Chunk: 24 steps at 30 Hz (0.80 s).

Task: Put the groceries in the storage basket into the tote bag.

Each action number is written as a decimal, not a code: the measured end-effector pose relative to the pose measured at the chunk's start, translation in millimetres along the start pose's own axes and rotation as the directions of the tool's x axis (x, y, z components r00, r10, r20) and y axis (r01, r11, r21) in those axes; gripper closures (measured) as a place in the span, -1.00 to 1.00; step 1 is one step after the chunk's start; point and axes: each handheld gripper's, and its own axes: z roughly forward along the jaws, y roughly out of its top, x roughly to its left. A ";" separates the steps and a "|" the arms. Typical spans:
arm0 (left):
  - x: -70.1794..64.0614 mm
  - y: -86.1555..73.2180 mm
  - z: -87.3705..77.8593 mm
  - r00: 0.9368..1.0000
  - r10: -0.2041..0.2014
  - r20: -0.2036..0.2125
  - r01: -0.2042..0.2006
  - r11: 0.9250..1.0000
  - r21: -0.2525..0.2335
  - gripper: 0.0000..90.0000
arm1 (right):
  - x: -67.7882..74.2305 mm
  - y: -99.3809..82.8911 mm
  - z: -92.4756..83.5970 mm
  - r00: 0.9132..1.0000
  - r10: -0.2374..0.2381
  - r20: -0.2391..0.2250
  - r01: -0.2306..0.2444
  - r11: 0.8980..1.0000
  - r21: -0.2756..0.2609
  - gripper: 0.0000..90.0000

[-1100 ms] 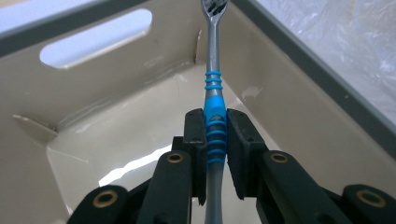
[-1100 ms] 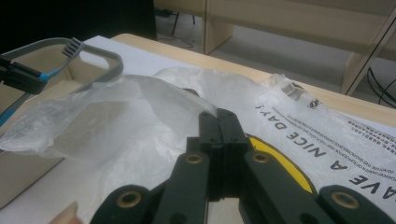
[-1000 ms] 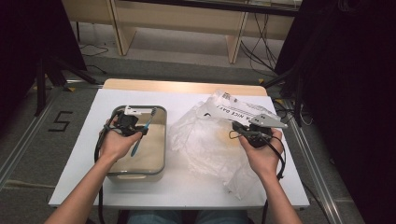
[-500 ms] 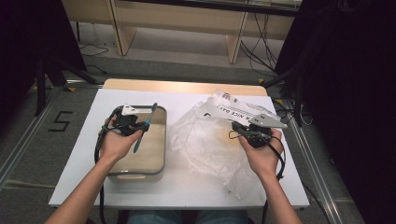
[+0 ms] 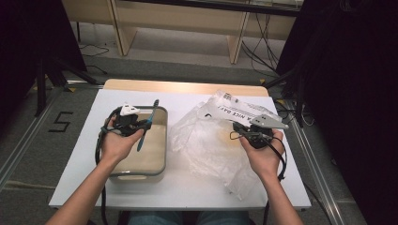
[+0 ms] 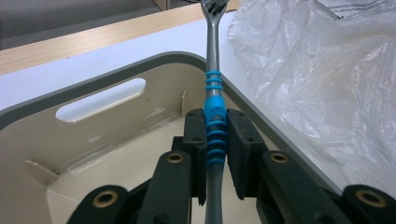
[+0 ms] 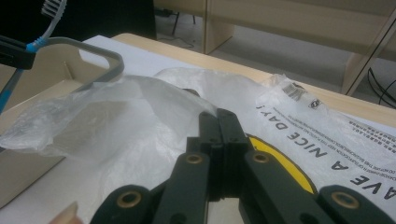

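Two hand-held grippers were at work over a white table (image 5: 84, 187). Nearest, the person's forearms entered from the near edge, each hand wrapped around a gripper body. The left gripper (image 5: 141, 125) sat above a beige bin with a grey rim (image 5: 165, 140) at the left of the table. In the left gripper view its jaws were closed narrowly on a toothbrush (image 6: 215, 116), clamping the blue ribbed grip section, with the grey neck and the bristle head pointing away toward the far rim of the bin. In the high view the toothbrush ran from near to far, tilted slightly, its head over the far right corner of the bin. A slot handle (image 6: 100, 99) was cut into the bin's end wall.

The right gripper (image 5: 237, 132) rested at the right of the table on a crumpled clear plastic bag (image 5: 206, 145). In the right gripper view its jaws were pressed together; whether a fold of film lay between them could not be told. The bag carried black lettering and a yellow round mark (image 7: 285, 168). It lay just right of the bin, touching its rim. Farther off, a wooden strip (image 5: 187, 87) bordered the far table edge.
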 end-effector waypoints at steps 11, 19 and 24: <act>-9.7 5.2 -6.3 0.999 -0.015 0.038 0.016 0.999 -0.036 0.74 | 0.0 -0.1 0.0 1.000 -0.002 0.002 0.002 1.000 0.003 1.00; -19.5 9.0 -11.1 0.998 0.002 0.058 0.001 0.999 -0.051 0.74 | 0.1 -0.1 -0.1 1.000 -0.002 0.004 0.002 1.000 0.004 1.00; -23.8 10.3 -12.4 0.997 0.008 0.071 -0.004 0.999 -0.054 0.74 | 0.1 -0.2 0.1 1.000 -0.002 0.003 0.002 1.000 0.004 1.00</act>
